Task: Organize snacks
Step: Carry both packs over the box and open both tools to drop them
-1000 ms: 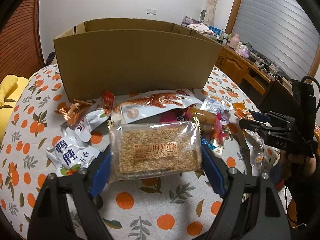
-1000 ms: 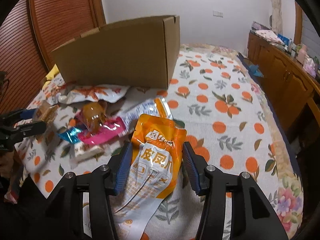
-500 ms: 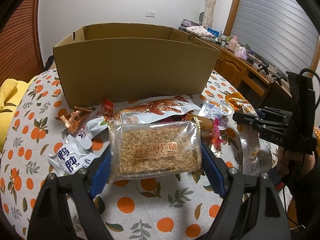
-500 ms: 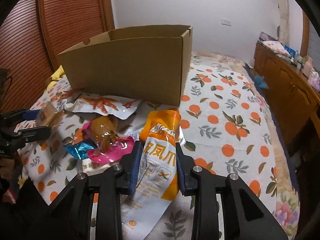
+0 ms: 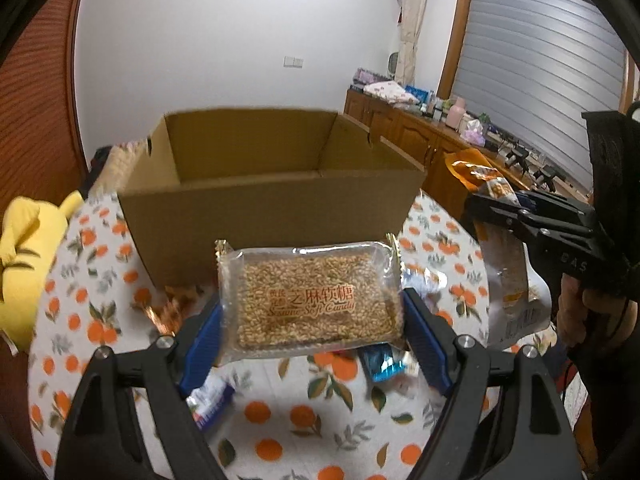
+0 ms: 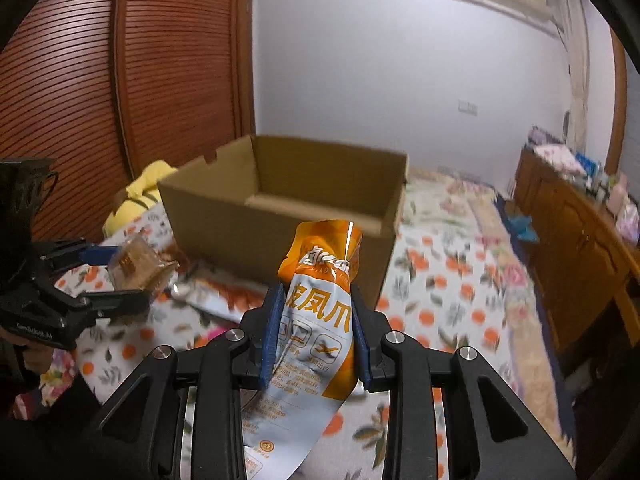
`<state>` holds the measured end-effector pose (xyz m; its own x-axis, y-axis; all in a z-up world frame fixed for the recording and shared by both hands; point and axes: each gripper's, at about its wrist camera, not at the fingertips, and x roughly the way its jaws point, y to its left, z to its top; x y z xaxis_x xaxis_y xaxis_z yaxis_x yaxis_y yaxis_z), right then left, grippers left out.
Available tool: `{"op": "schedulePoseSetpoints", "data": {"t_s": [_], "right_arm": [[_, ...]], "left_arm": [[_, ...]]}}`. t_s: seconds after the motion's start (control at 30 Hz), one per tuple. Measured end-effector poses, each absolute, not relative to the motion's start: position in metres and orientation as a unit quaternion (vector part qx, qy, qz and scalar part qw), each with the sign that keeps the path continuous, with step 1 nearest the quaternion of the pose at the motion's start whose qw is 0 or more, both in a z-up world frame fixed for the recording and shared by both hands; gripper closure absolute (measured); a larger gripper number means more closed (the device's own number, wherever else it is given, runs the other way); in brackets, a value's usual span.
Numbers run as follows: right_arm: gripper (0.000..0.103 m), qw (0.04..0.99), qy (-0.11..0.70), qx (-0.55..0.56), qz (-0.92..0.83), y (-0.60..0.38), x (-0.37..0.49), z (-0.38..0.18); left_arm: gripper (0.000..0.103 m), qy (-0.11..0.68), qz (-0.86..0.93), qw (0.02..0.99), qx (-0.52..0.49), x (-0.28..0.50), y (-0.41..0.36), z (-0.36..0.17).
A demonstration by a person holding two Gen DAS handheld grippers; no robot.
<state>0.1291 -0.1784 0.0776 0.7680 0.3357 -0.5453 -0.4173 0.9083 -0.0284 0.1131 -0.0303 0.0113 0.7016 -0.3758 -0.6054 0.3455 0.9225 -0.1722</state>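
Through your left wrist camera, your left gripper [image 5: 311, 322] pinches the sesame candy pack [image 5: 310, 298] above the table's [image 5: 280, 420] near edge, short of the cardboard box [image 5: 264, 200]; the box floor showing looks bare, so nothing seems packed yet, and loose snacks [image 5: 380, 362] remain on the cloth. Only this view shows those leftovers beneath you. Through your right wrist camera, your right gripper [image 6: 316, 334] clamps the orange chicken-feet pouch [image 6: 316, 320] upright before the box's near wall; only here do you see the yellow cushion [image 6: 140, 188] at the table's far-left edge.
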Motion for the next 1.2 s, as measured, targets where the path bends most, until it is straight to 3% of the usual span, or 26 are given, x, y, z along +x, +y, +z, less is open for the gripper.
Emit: {"op": "schedulePoseSetpoints", "data": {"t_s": [0.6, 1.2], "right_arm": [[0.072, 0.943, 0.261, -0.041, 0.204, -0.154, 0.235, 0.118], [0.069, 0.948, 0.296, 0.018, 0.115, -0.151, 0.329, 0.108]], "left_arm": [[0.02, 0.294, -0.17, 0.94, 0.012, 0.205, -0.01, 0.082], [0.02, 0.341, -0.125, 0.931, 0.033, 0.296, -0.016, 0.052]]}}
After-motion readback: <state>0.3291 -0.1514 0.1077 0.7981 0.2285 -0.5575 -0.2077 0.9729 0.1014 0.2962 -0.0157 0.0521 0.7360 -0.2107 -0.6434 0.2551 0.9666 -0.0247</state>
